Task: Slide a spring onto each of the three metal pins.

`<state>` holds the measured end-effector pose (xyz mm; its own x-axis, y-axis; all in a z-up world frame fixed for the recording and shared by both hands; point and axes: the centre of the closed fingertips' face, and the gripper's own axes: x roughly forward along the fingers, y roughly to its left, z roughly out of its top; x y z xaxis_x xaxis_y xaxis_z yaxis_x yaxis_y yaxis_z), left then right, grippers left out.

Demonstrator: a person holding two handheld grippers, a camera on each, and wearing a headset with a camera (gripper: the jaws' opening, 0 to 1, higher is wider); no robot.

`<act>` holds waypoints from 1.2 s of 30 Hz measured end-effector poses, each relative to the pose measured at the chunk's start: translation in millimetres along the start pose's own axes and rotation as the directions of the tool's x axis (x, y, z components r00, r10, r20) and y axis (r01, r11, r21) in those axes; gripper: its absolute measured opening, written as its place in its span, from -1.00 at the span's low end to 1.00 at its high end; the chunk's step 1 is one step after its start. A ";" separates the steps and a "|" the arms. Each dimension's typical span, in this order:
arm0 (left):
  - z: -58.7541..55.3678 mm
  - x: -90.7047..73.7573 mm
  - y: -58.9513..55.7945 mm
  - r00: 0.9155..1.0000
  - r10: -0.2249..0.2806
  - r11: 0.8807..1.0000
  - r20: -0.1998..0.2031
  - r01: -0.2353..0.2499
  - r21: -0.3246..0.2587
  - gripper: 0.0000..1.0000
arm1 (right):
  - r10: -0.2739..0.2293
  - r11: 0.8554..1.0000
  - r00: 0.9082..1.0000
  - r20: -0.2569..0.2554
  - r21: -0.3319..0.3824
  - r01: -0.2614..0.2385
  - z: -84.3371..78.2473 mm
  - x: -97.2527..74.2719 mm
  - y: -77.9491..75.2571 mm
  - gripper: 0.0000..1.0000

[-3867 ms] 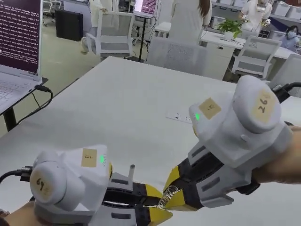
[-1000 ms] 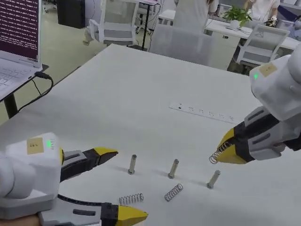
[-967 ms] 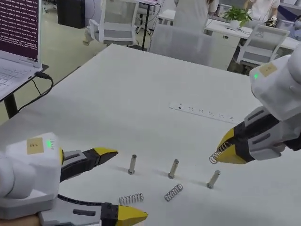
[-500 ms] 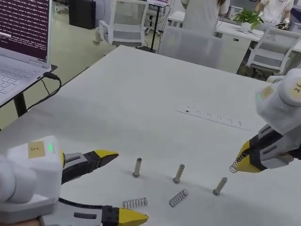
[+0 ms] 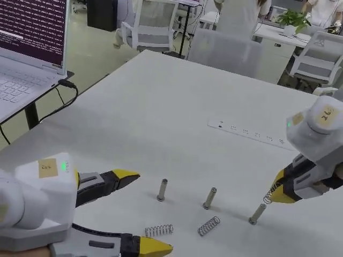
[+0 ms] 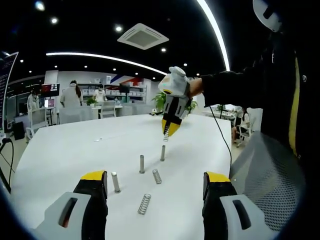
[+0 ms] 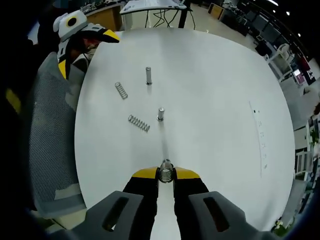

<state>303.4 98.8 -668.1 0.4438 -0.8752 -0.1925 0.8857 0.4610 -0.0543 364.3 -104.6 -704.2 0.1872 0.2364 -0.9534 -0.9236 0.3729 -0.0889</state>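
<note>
Nearest the person, the left gripper (image 5: 142,211) hangs low over the worktop (image 5: 161,107), its fingers spread wide with nothing between them. Just beyond its tips lie a loose spring (image 5: 159,230) and a second loose spring (image 5: 209,225), both flat on their sides. They look like thin wire coils: very light, easily squashed or flicked away, and likely to roll. I would pinch one gently across the coils near one end, leaving the other end's bore free. Behind them stand the left pin (image 5: 162,189), the middle pin (image 5: 210,197) and the right pin (image 5: 257,213), all bare. They are slim and look easy to knock over. Farthest off, the right gripper (image 5: 280,193) has its fingers closed on the upper end of the held spring (image 5: 270,195). The free lower end hangs just above the right pin's tip, and I cannot tell whether it touches.
</note>
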 end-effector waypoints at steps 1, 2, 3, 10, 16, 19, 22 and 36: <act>-0.3 0.0 0.1 1.000 0.000 1.000 -0.001 0.000 0.000 0.50 | -0.001 1.000 1.000 -0.002 0.001 0.001 -1.4 2.3 -0.9 -0.83; -0.8 0.0 0.0 1.000 -0.001 1.000 -0.003 0.001 -0.001 0.50 | 0.000 1.000 1.000 -0.001 0.006 0.000 -2.0 3.6 -1.5 -0.83; -1.6 0.0 0.0 1.000 -0.001 1.000 -0.006 0.001 -0.001 0.49 | 0.003 1.000 1.000 0.001 0.013 -0.003 -2.7 5.1 -1.7 -0.83; -2.6 -0.1 0.2 1.000 -0.001 1.000 -0.010 0.001 -0.003 0.49 | -0.003 1.000 1.000 -0.006 0.027 0.003 -7.8 11.0 -6.0 -0.83; -3.7 0.1 -0.5 1.000 -0.001 1.000 -0.012 0.001 -0.004 0.47 | 0.003 0.999 1.000 -0.004 0.036 -0.003 -8.7 15.7 -6.8 -0.83; -3.6 -0.6 0.4 1.000 0.000 1.000 -0.011 0.000 -0.005 0.47 | 0.007 0.999 1.000 -0.007 0.040 -0.006 -10.3 17.4 -7.1 -0.83; -4.4 -0.9 0.7 1.000 0.002 1.000 -0.015 -0.002 -0.006 0.46 | 0.006 0.999 1.000 0.002 0.045 -0.007 -8.9 17.3 -7.5 -0.83; -5.1 -1.3 0.6 1.000 0.003 1.000 -0.021 -0.003 -0.004 0.45 | 0.020 0.998 1.000 0.006 0.064 -0.020 -7.7 17.3 -5.5 -0.83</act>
<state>302.7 100.9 -672.9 0.4434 -0.8706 -0.2131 0.8839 0.4642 -0.0573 370.1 -109.5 -722.4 0.1709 0.2496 -0.9532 -0.9040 0.4246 -0.0509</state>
